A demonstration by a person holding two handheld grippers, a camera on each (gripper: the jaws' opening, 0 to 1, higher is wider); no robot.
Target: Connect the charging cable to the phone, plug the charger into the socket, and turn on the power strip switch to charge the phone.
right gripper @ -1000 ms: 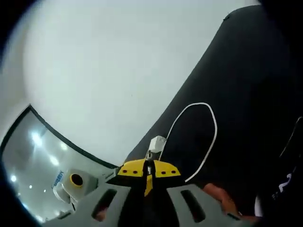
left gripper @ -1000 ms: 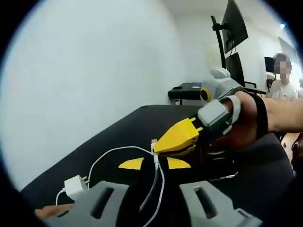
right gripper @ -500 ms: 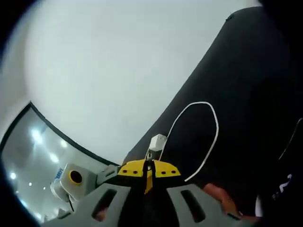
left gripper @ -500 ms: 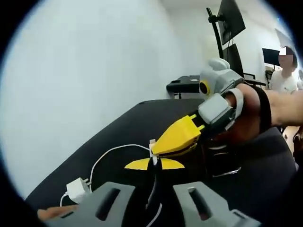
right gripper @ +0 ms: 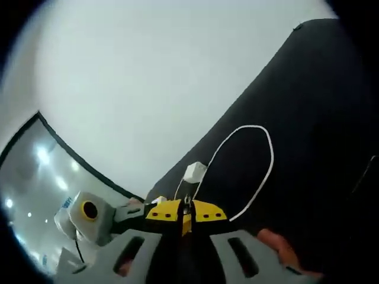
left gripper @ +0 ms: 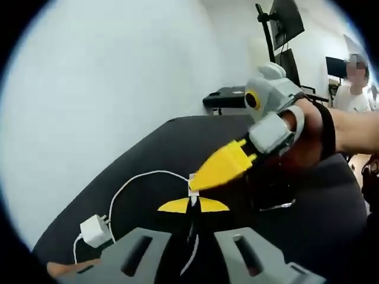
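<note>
My left gripper (left gripper: 192, 205) has its yellow tips drawn together on a thin dark slab seen edge-on, which looks like the phone (left gripper: 192, 223). From the right, the right gripper (left gripper: 195, 180) pinches the white cable plug (left gripper: 193, 184) just above the phone's end. The white cable (left gripper: 139, 180) loops left over the black table to the white charger (left gripper: 95, 229). In the right gripper view, my right gripper (right gripper: 186, 210) is shut on the plug. The charger (right gripper: 194, 173) and the cable loop (right gripper: 267, 160) lie beyond it, and the left gripper (right gripper: 127, 213) is at the left.
The black table (left gripper: 177, 139) ends at a white wall on the left. Behind it stand monitors on a stand (left gripper: 284, 23) and a person (left gripper: 355, 89). A hand (left gripper: 320, 136) holds the right gripper. Fingers (right gripper: 278, 248) show at the lower right.
My left jaws have closed from a wide gap to nearly touching around the dark slab. The right gripper with the plug has stayed just above them, shifting slightly.
</note>
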